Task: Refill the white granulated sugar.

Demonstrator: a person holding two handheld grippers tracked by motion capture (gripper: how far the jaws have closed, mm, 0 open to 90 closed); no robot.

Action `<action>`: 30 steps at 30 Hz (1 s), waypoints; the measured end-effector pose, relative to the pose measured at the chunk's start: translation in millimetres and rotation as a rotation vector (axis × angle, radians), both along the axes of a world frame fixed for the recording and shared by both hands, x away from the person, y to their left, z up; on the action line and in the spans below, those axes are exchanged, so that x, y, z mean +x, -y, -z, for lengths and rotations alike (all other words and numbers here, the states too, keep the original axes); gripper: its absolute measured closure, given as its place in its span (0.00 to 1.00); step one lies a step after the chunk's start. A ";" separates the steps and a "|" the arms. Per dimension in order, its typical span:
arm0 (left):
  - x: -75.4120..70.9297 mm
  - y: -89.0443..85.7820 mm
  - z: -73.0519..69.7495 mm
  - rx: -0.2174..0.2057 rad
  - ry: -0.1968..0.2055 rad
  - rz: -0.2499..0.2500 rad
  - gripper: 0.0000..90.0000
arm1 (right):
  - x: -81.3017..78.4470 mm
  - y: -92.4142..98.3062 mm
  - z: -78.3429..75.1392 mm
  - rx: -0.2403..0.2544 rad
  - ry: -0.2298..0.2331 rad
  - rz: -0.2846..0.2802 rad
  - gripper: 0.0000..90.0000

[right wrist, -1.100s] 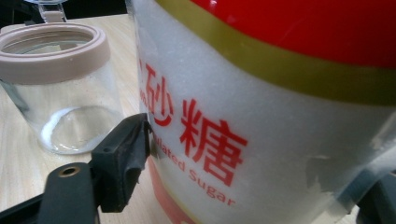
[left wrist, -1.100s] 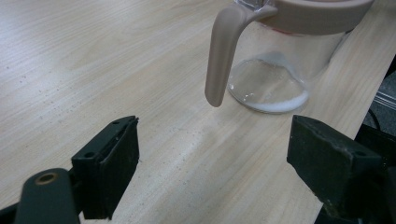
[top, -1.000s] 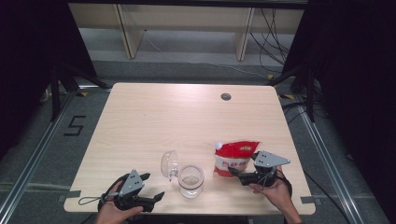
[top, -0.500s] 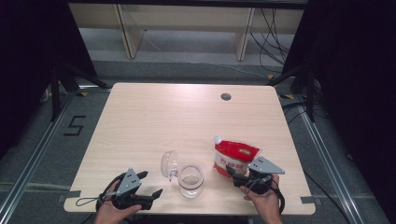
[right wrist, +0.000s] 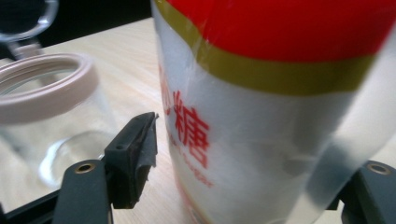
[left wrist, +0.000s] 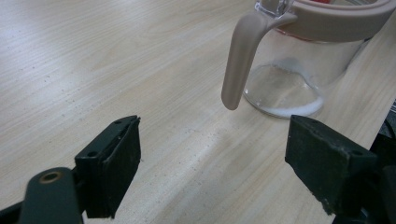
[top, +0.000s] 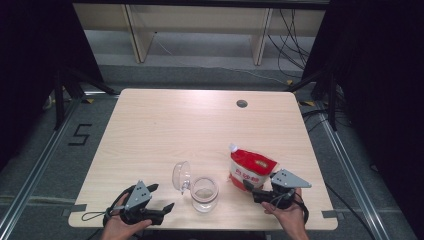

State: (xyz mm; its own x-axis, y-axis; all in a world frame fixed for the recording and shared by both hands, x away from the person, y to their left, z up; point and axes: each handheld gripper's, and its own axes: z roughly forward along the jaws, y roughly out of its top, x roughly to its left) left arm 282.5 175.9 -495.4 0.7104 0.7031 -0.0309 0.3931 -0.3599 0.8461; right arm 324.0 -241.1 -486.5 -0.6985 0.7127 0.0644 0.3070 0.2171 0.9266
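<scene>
We see the table (top: pixel 165 130) bare across its whole upper half, with just a small dark hole (top: pixel 242 104) near the top right of the wood; all the work sits along the bottom edge of the frame.

At the lower left of the high view, our left gripper (top: pixel 161 199) lies low and close to the table's near edge, held in the left hand (top: pixel 122 227), its jaws pointing right toward the jar. They stand wide apart with nothing between them. In the left gripper view there is open wood ahead of the jaws, and the jar's beige handle (left wrist: pixel 240 60) hangs just beyond them.

In the lower middle stands the glass jar (top: pixel 205 194), upright, its clear lid (top: pixel 181 176) flipped open to the upper left. A thin layer of white powder lies on its bottom.

Just right of the jar stands the red and white pouch (top: pixel 250 170), its white cap (top: pixel 232 148) at the top left. Our right gripper (top: pixel 250 192) reaches in from the lower right, held in the right hand (top: pixel 285 215). Its jaws have just been closing a little and stand on either side of the pouch's base; we cannot tell whether the pads press on it yet.
</scene>
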 end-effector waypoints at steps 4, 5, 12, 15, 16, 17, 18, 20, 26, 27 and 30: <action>0.6 0.7 1.1 -0.003 -0.004 0.010 0.20 | 10.4 10.0 3.6 0.002 0.058 -0.105 0.37; 0.7 0.6 1.1 0.000 -0.006 0.011 0.20 | 12.5 11.0 4.9 0.023 0.053 -0.133 0.37; 1.2 0.6 1.9 0.005 -0.008 0.010 0.20 | 20.8 8.9 10.6 -0.011 0.087 -0.158 0.42; 1.2 0.5 1.8 0.007 -0.008 0.011 0.20 | 22.7 5.9 12.6 0.011 0.070 -0.174 0.42; 0.9 0.2 1.3 0.015 -0.006 0.006 0.20 | 23.5 4.9 13.4 0.031 0.066 -0.181 0.42; 1.4 -0.9 0.8 0.030 -0.007 0.010 0.20 | 23.5 5.5 13.1 0.024 0.072 -0.175 0.42; 1.3 -0.9 0.8 0.032 -0.006 0.008 0.20 | 24.3 5.5 13.6 0.027 0.099 -0.165 0.42; 1.2 0.7 1.9 0.006 -0.009 0.011 0.20 | 23.5 5.6 14.0 0.026 0.084 -0.170 0.42; 1.1 0.7 2.0 0.006 -0.009 0.010 0.20 | 25.3 2.6 17.5 0.053 0.116 -0.182 0.42; 1.0 0.8 2.0 0.006 -0.010 0.009 0.20 | 25.1 3.5 17.6 0.036 0.119 -0.172 0.42; 0.3 2.3 2.3 -0.006 -0.011 0.007 0.20 | 25.3 2.7 19.2 0.034 0.113 -0.161 0.40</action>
State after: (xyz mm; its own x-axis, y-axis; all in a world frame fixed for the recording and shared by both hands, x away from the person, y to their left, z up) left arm 282.8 173.6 -497.7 0.7150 0.6978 -0.0431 0.4001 -0.3579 0.8437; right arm 349.3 -243.8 -505.7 -0.8076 0.5897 0.0012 0.1641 0.2228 0.9609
